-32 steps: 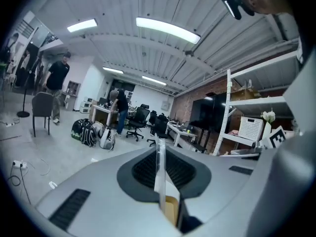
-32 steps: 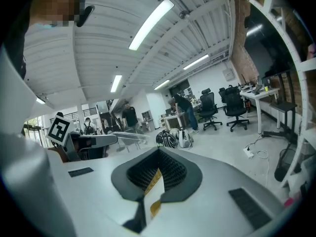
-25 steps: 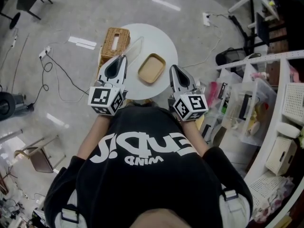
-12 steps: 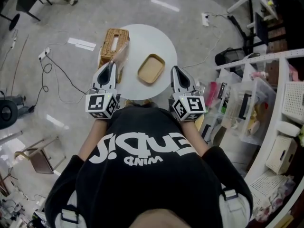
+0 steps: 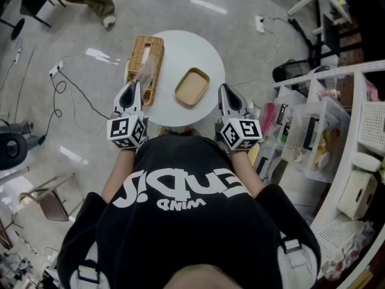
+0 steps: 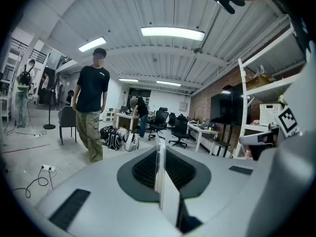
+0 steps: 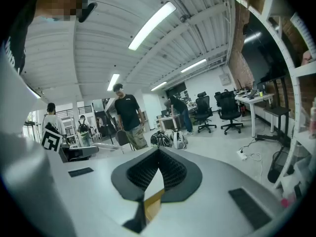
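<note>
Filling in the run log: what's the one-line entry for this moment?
left gripper: shut on thin clear sheet, near woven wicker tissue box | right gripper: shut, empty | rounded wooden tray: on round white table

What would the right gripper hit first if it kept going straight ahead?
Probably nothing near. The right gripper points out over the rim of the white round table, and its own view shows open floor up to bags far off; height above the table is unclear.
</note>
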